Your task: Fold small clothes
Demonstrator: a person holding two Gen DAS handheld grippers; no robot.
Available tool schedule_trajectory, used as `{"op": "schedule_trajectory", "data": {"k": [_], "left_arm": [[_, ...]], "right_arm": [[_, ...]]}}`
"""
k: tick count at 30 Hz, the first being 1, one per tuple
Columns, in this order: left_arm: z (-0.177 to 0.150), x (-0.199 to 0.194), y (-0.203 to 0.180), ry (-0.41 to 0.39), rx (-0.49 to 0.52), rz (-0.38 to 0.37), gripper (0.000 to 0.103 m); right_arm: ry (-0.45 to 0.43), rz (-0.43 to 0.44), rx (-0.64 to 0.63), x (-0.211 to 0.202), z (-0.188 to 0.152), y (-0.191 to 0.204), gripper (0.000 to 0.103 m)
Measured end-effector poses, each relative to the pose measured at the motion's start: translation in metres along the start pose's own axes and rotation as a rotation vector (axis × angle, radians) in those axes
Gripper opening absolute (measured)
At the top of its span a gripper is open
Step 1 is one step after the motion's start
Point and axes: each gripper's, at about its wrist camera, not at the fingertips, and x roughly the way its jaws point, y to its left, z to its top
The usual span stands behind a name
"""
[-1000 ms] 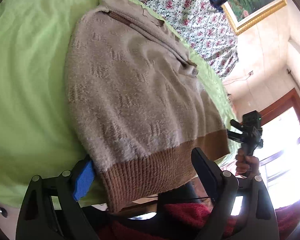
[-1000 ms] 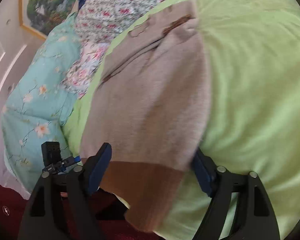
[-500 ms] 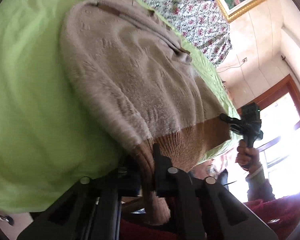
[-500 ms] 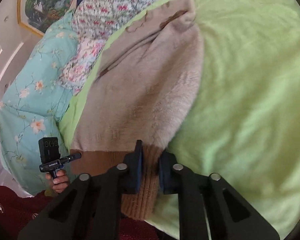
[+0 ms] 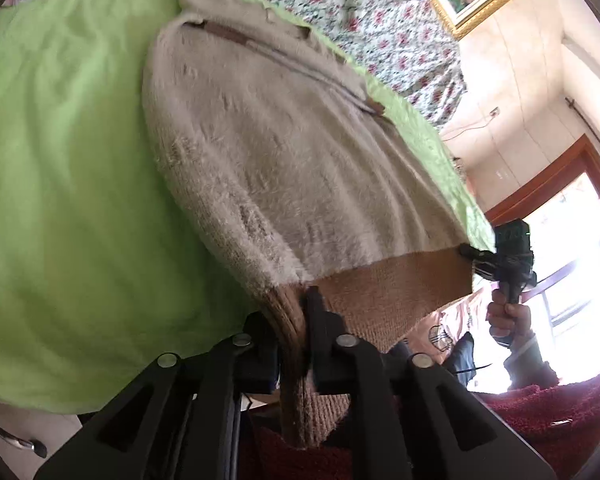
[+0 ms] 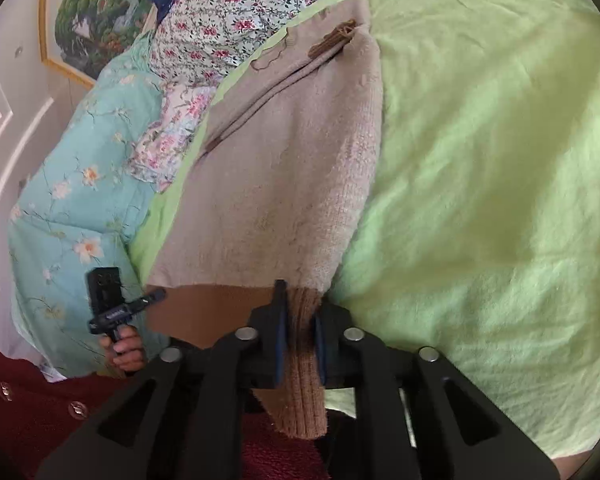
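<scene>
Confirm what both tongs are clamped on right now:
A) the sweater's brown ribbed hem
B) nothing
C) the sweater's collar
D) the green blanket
A: the left tongs and the right tongs each pinch the brown ribbed hem of the beige sweater.

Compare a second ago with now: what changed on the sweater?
Both grippers went from wide open around the sweater's brown ribbed hem to clamped on it: left gripper on one corner, right gripper on the other. After closing, the jaws eased open slightly, hem still pinched. The sweater's body stays flat on the green blanket.
</scene>
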Motion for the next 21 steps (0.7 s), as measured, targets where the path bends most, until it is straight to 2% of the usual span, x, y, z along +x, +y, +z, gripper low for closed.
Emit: {"op": "schedule_trajectory", "data": {"k": [1, 3, 5, 6, 7, 8, 12, 16, 21], "left_arm": [[0.0, 0.003, 0.003, 0.01, -0.009, -0.005, 0.028], [0.001, 0.008, 0.006, 0.009, -0.022, -0.025, 0.029], [0.0, 0.009, 0.006, -0.011, -0.019, -0.035, 0.024], [0.0, 0.008, 0.004, -0.022, -0.01, -0.028, 0.01], [0.0, 0.007, 0.003, -0.03, 0.001, -0.017, 0.006], [-0.001, 0.003, 0.0, -0.042, 0.01, -0.014, 0.006], [-0.008, -0.02, -0.005, -0.095, 0.038, 0.008, 0.005], [-0.009, -0.03, -0.002, -0.123, 0.005, -0.001, 0.005], [0.013, -0.049, -0.022, -0.19, 0.051, -0.037, 0.005]], "right_arm": [[-0.002, 0.009, -0.001, 0.0, -0.001, 0.0, 0.022], [-0.002, 0.014, -0.01, 0.001, -0.003, 0.003, 0.026], [-0.009, 0.012, -0.014, 0.001, -0.004, 0.005, 0.026], [-0.02, 0.003, -0.021, 0.001, -0.005, 0.008, 0.026], [-0.035, 0.003, -0.021, 0.0, -0.006, 0.009, 0.018], [-0.049, 0.017, -0.01, -0.005, -0.007, 0.008, 0.008], [-0.079, -0.008, 0.008, -0.023, -0.016, -0.002, 0.008], [-0.079, 0.044, 0.029, -0.019, -0.024, -0.004, 0.008], [-0.168, 0.146, 0.0, -0.03, -0.004, 0.015, 0.008]]}}
